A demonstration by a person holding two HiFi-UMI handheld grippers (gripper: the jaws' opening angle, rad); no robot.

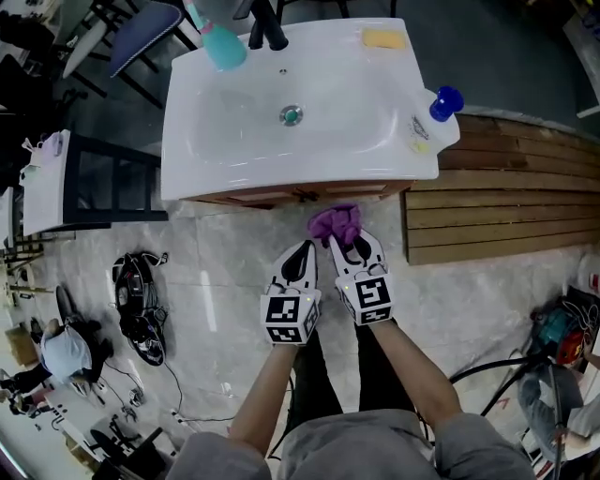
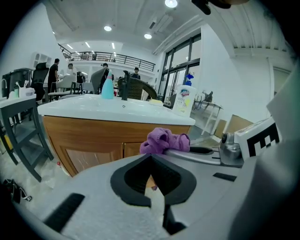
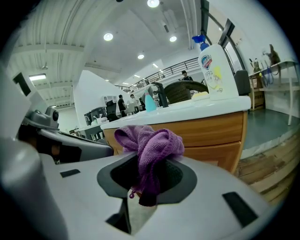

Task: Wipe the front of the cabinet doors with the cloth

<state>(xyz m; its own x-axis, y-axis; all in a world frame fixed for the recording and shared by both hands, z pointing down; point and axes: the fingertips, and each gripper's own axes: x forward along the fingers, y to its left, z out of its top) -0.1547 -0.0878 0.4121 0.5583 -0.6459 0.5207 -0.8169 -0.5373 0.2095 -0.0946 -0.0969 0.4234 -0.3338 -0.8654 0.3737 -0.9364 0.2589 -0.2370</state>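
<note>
A purple cloth [image 1: 336, 224] is bunched between the jaws of my right gripper [image 1: 354, 249], which is shut on it; in the right gripper view the cloth [image 3: 149, 149] spills up out of the jaws. My left gripper [image 1: 300, 262] is beside it, shut with nothing in it. Both grippers are held in front of the wooden cabinet doors [image 2: 96, 153] under the white sink top [image 1: 300, 112], a short way off them. In the left gripper view the cloth [image 2: 165, 140] shows to the right, over the other gripper.
A spray bottle [image 1: 436, 117] stands on the sink's right corner, a teal bottle [image 1: 220, 42] and black tap [image 1: 267, 26] at the back, a yellow sponge [image 1: 383, 38]. Wooden decking [image 1: 487, 202] lies right of the cabinet. A dark rack [image 1: 108, 183] stands left. People sit at the edges.
</note>
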